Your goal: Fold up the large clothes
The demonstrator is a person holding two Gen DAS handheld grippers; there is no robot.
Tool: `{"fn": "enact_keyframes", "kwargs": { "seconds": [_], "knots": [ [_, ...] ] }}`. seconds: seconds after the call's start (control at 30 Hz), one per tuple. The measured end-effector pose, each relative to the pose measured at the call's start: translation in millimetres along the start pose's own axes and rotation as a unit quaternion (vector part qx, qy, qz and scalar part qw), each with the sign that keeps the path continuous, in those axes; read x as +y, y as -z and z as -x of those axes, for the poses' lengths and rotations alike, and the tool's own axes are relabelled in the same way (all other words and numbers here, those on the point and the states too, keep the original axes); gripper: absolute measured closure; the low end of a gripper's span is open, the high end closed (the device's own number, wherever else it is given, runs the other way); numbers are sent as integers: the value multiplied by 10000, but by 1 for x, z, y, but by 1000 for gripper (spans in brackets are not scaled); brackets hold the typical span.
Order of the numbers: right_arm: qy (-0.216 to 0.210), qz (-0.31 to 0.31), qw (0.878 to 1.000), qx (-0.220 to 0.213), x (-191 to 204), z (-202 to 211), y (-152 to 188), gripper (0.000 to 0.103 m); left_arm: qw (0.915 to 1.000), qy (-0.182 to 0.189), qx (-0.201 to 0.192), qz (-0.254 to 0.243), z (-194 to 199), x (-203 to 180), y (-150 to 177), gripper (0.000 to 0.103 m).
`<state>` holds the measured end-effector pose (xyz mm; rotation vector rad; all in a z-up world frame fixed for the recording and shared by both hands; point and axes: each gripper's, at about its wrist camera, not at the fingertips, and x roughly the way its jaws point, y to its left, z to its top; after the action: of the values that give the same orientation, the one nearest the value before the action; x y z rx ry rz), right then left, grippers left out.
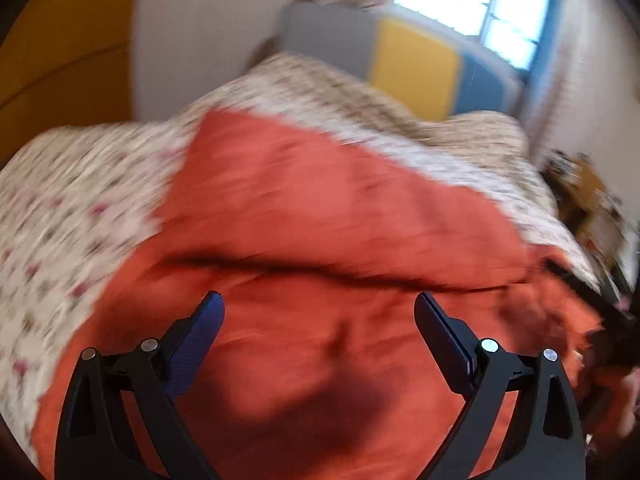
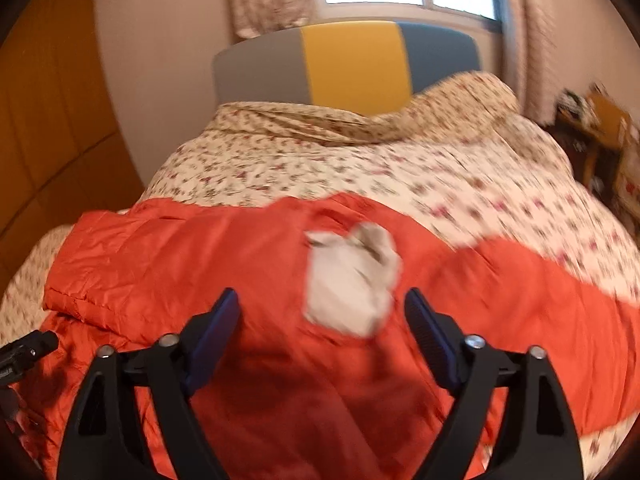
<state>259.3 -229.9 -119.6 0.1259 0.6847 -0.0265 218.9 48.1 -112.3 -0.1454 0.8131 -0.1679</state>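
Spreading across the floral bedspread (image 2: 360, 168), an orange padded garment (image 2: 180, 248) is seen beneath both claws. The left claw (image 1: 320, 300) is held wide with nothing gripped. The right claw (image 2: 322, 300) is likewise wide, a pale patch (image 2: 348, 280) lying just ahead between its fingers.

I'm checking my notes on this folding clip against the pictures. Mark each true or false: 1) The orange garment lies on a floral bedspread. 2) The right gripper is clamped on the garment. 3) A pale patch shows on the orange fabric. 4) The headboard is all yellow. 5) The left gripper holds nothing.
1) True: the orange garment lies on the floral bedspread.
2) False: the right gripper is open, nothing between its pads.
3) True: a pale patch shows on it.
4) False: the headboard is grey, yellow and blue.
5) True: the left gripper is open and holds nothing.
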Motion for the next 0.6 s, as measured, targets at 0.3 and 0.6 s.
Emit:
{"fn": "enact_keyframes", "kwargs": {
  "seconds": [0.3, 0.6],
  "knots": [
    [232, 56, 9989, 404, 3, -50, 15, 16, 9950, -339, 428, 831, -39, 60, -36, 8],
    [579, 461, 9953, 617, 17, -64, 21, 16, 9884, -1207, -493, 782, -38, 82, -52, 8]
  ]
}}
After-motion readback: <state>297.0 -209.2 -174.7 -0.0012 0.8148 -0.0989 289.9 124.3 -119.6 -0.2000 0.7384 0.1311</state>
